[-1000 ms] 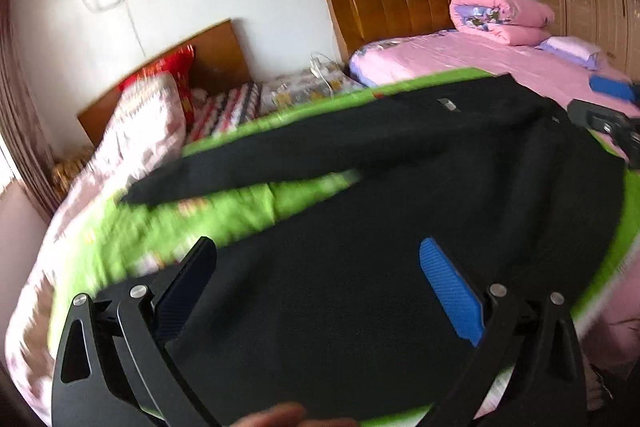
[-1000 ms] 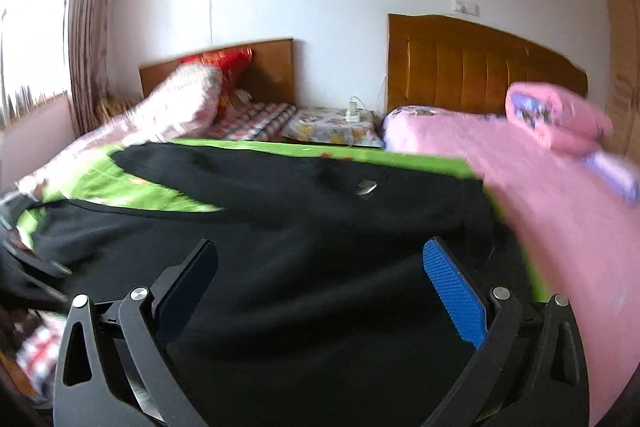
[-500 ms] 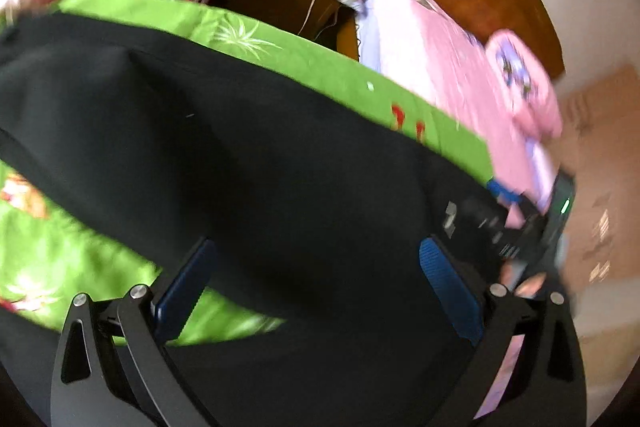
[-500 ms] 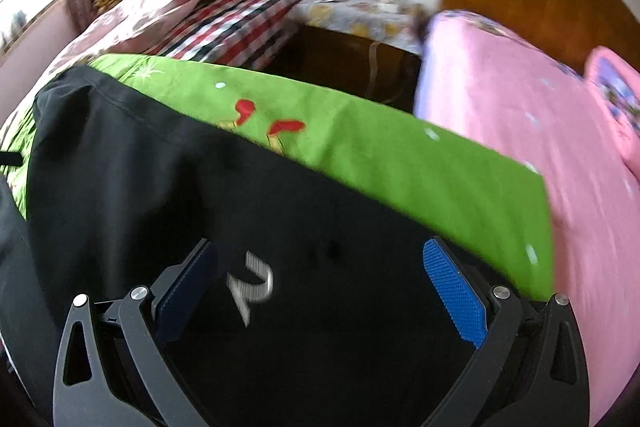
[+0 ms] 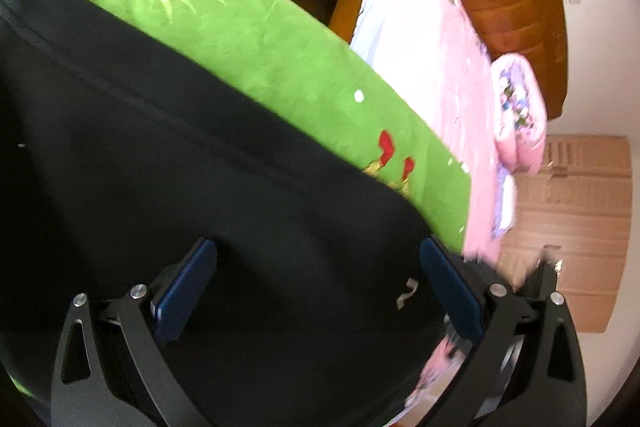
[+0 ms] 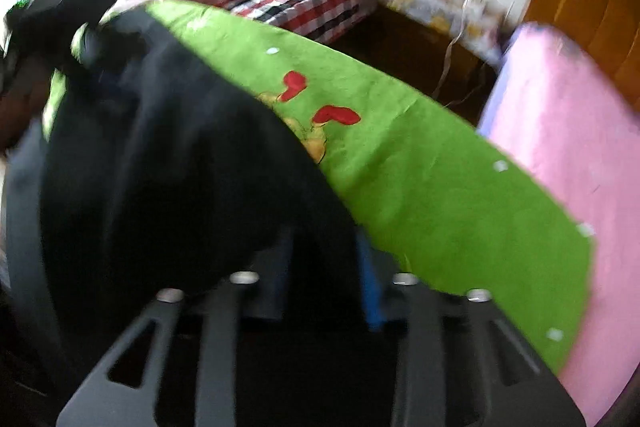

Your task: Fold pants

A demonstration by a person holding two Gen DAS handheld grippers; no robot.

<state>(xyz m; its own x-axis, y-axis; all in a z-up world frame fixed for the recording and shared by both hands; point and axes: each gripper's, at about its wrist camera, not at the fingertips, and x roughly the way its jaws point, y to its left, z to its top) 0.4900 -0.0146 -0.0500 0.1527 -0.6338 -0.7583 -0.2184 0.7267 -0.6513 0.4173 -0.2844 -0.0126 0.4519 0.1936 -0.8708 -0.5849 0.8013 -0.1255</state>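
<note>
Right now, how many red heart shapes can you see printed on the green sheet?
2. Both lie on the green sheet beside the edge of the black pants: one heart farther away, the other heart nearer. The pants may hide more.

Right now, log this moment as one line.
task: fold pants | left claw: open above black pants | right claw: nearly closed on pants edge | surface: green sheet | pants unfolded

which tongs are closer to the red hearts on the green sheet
Right. The right tongs have their jaws drawn close on the pants just below the hearts. The left tongs sit open over the pants, farther from them.
</note>
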